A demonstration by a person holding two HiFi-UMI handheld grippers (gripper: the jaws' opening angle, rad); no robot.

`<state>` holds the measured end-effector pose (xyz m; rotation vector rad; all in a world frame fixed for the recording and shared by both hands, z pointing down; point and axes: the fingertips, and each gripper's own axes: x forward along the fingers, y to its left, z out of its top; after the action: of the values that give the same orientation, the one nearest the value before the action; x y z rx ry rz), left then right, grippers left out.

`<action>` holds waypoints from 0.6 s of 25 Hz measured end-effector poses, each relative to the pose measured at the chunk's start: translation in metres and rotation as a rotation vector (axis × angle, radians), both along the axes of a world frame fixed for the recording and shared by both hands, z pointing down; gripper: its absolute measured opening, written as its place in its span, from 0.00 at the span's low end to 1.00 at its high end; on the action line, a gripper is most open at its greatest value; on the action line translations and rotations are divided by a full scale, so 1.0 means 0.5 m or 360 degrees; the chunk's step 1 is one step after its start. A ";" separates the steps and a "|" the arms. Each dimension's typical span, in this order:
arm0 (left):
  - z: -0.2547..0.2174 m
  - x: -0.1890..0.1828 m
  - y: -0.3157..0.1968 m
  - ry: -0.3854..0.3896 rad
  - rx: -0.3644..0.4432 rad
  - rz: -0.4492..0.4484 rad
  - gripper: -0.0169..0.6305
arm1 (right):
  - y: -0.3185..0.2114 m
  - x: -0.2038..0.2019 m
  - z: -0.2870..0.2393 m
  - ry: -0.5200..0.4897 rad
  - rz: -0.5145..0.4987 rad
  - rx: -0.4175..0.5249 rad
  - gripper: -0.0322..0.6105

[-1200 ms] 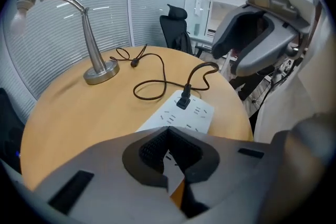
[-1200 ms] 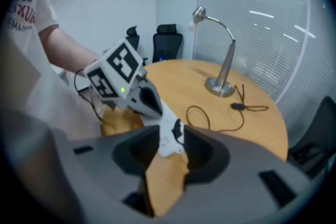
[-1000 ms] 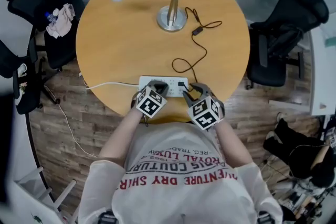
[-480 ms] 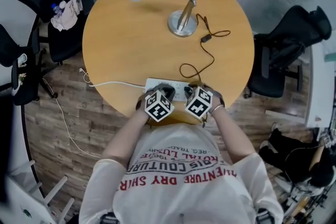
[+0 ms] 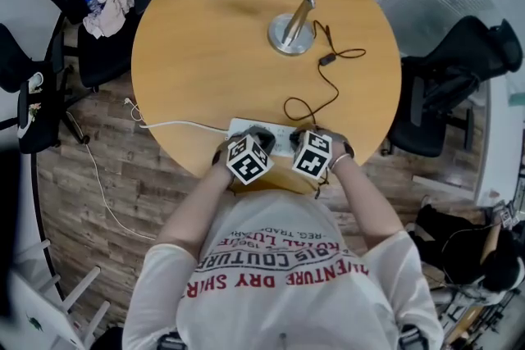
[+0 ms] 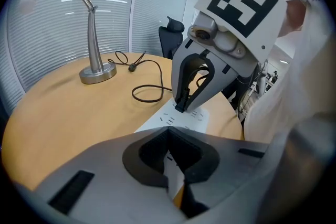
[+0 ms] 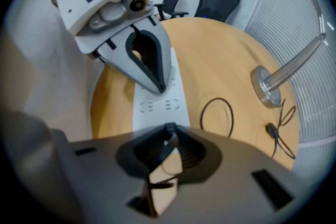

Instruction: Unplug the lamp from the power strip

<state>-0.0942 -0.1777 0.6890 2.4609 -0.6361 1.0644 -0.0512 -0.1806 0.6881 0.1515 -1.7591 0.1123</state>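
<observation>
The silver gooseneck lamp (image 5: 291,33) stands at the table's far side. Its black cord (image 5: 316,94) loops back to a black plug (image 6: 181,106) in the white power strip (image 5: 279,135) at the near edge. My right gripper (image 5: 302,137) points steeply down over the strip's right end. Its jaws have just been closing and now grip the plug between their tips, as the left gripper view shows (image 6: 182,104). My left gripper (image 5: 256,135) is shut, its joined tips (image 7: 157,87) resting on the strip's left part (image 7: 157,107).
The strip's white cable (image 5: 172,125) runs off the table's left edge to the floor. An inline switch (image 5: 326,59) lies on the cord near the lamp. Black office chairs stand at the right (image 5: 455,86) and far left (image 5: 74,4), the latter with cloths on it.
My right gripper has dropped onto the strip's right end and rolled, its marker cube drawing in beside the left one. The left gripper has stayed on the strip.
</observation>
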 end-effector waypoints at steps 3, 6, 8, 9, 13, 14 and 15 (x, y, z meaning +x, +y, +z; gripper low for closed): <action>0.000 -0.002 0.002 -0.0001 0.0003 0.0002 0.07 | 0.003 -0.001 -0.002 -0.0008 0.0007 -0.0038 0.18; 0.001 -0.002 -0.002 -0.0007 0.0003 -0.0021 0.07 | 0.001 -0.001 -0.007 0.0004 -0.0052 -0.0024 0.17; 0.000 0.001 -0.003 -0.0003 -0.0006 -0.0033 0.07 | 0.002 -0.001 -0.012 0.0006 -0.0088 -0.0010 0.17; -0.001 0.002 -0.004 0.0006 -0.0009 -0.0038 0.07 | 0.003 -0.001 -0.015 0.0004 -0.0095 -0.0006 0.16; -0.003 0.001 -0.007 0.0038 -0.0026 -0.0072 0.07 | 0.006 -0.002 -0.024 0.0018 -0.0135 0.0007 0.16; -0.003 0.001 -0.008 0.0040 -0.0038 -0.0083 0.07 | 0.007 -0.002 -0.024 0.0023 -0.0149 0.0010 0.16; -0.002 0.002 -0.009 0.0041 -0.0052 -0.0091 0.07 | 0.008 -0.003 -0.025 0.0027 -0.0156 0.0012 0.16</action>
<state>-0.0934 -0.1822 0.6880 2.4101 -0.6715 1.0116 -0.0524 -0.1766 0.6757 0.0712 -1.7470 0.0332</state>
